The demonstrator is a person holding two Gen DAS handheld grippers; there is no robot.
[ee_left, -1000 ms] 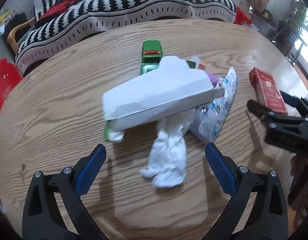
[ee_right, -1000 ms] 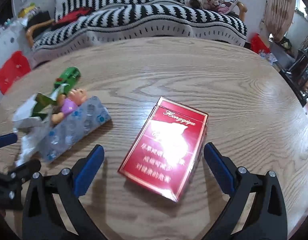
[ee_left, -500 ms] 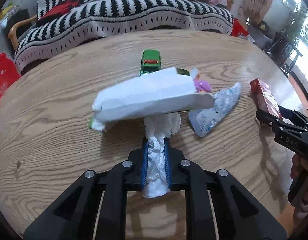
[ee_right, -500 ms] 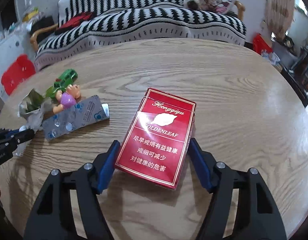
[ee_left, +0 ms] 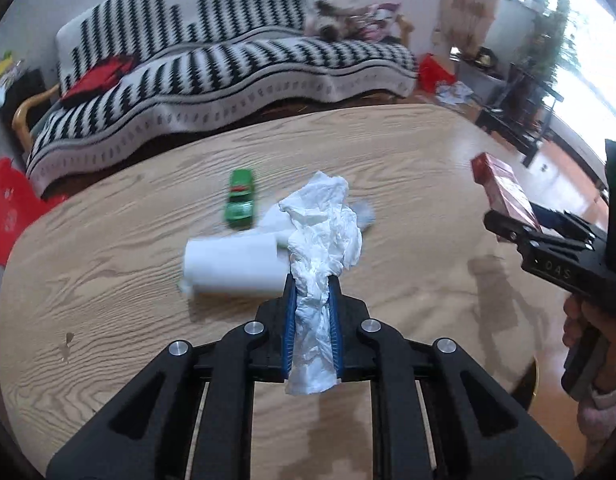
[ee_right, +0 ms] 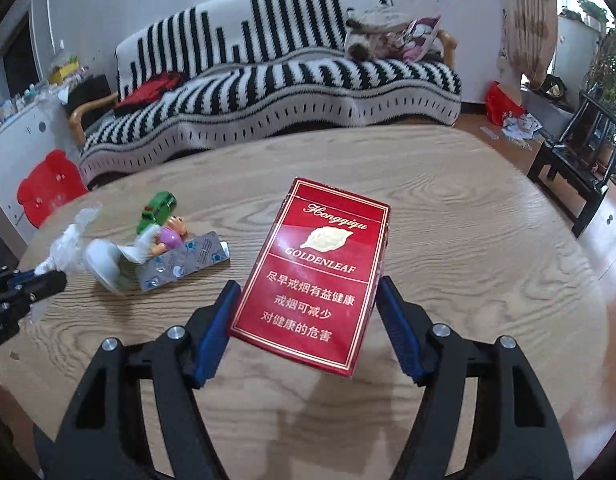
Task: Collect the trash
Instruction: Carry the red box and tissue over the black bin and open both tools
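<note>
On the left of the round wooden table (ee_right: 487, 240), the left gripper (ee_left: 311, 292) has its blue pads pinched tight on a crumpled white tissue (ee_left: 321, 240), which hangs lifted off the tabletop. Just beyond it lie a white paper box (ee_left: 232, 268) on its side and a green toy car (ee_left: 240, 203). In the right wrist view a small doll (ee_right: 170, 236) leans on a silver blister pack (ee_right: 184, 262) beside that white box. Further right, the right gripper (ee_right: 308, 320) clasps a red cigarette pack (ee_right: 315, 272) by its two long edges, its jaws spread only as wide as the pack, held tilted above the table. Behind the table stands a black-and-white striped sofa (ee_right: 268, 80), and a dark chair (ee_right: 575, 160) sits at far right
</note>
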